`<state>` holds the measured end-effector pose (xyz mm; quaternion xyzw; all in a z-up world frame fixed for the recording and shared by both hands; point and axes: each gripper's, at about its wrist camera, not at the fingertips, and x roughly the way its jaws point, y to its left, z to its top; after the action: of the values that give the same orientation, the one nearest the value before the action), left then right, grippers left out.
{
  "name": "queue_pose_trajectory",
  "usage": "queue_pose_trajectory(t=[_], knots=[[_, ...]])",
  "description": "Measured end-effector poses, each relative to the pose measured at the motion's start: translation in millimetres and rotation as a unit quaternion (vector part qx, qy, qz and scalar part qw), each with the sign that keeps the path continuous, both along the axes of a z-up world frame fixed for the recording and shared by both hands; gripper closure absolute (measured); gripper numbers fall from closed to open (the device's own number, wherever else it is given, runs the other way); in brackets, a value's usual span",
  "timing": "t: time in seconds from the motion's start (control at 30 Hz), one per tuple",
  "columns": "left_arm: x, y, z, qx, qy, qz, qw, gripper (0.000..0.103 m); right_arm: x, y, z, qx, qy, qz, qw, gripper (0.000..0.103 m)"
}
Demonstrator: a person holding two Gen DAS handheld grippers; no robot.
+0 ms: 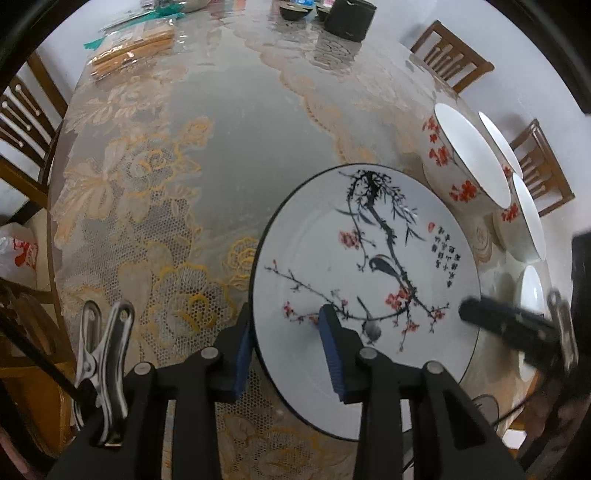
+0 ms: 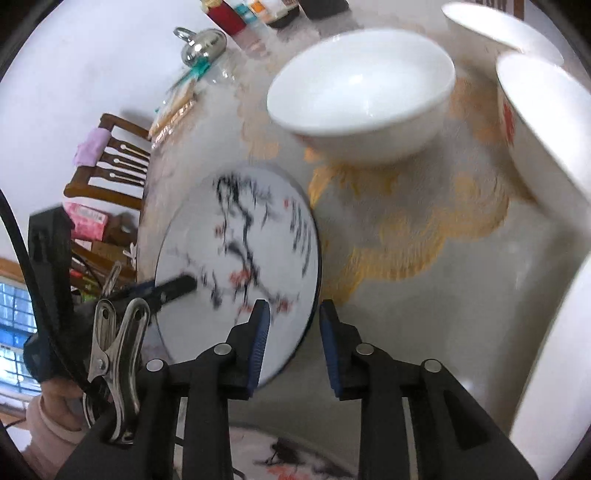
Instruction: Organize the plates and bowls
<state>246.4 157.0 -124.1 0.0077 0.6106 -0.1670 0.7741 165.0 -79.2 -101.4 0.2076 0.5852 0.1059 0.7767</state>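
A white plate [image 1: 369, 240] painted with a black branch, birds and red blossoms is caught at its left rim by my left gripper [image 1: 288, 350]. One blue pad lies on the plate's face and the other at the rim's outer edge. In the right wrist view the same plate [image 2: 236, 229] appears blurred and tilted. My right gripper [image 2: 293, 332] straddles its right rim with jaws apart, the outer pad clear of the edge. Several white bowls with red flowers [image 1: 469, 158] stand to the right. A plain white bowl [image 2: 362, 81] stands beyond the plate. Another painted plate [image 2: 291, 461] lies below my right gripper.
The round table [image 1: 229, 129] has a lace cloth under clear plastic. Wooden chairs [image 1: 450, 59] ring it. At the far edge are a black canister [image 1: 349, 18], small dark bowls [image 1: 293, 11] and wrapped chopsticks [image 1: 133, 48]. A steel kettle [image 2: 203, 44] and a person's sleeve [image 2: 51, 417] show on the left.
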Motion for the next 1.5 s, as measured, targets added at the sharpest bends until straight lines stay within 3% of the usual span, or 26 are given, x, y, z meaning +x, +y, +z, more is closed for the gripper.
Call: queue_pose_trajectory(t=[0.1,0.27,0.43,0.53,0.63,1.1,1.5], knots=[[4.0,-1.0,0.0,0.0,-0.001,-0.001,1.0,0.066,7.2,1.0,-12.0,0.004,0.027,0.002,1.0,0.074],[3.4,-4.2,-1.2,-0.005,-0.017,-0.005,0.9998,0.066,6.3,3.4,-10.0,-0.004,0.007,0.019,1.0,0.075],[-5.7,2.4,1.5,-0.008,-0.021,0.006,0.9997,0.065,17.9,7.1,-9.2,0.002,0.036,0.023,0.999,0.073],[-10.3,3.7,2.1,-0.005,-0.025,0.009,0.9996,0.066,16.5,12.8,-8.4,-0.028,0.016,0.024,0.999,0.084],[-14.5,10.6,2.7,-0.009,-0.021,0.016,0.9996,0.066,10.2,9.0,-8.9,-0.012,0.011,0.007,1.0,0.087],[-52.7,15.3,28.5,-0.012,-0.043,0.026,0.9987,0.068,-29.4,4.5,14.7,-0.001,-0.028,0.001,1.0,0.088],[-115.7,-1.0,67.5,-0.017,-0.063,0.036,0.9972,0.069,-85.2,-15.9,50.0,0.017,-0.052,0.006,0.998,0.088]])
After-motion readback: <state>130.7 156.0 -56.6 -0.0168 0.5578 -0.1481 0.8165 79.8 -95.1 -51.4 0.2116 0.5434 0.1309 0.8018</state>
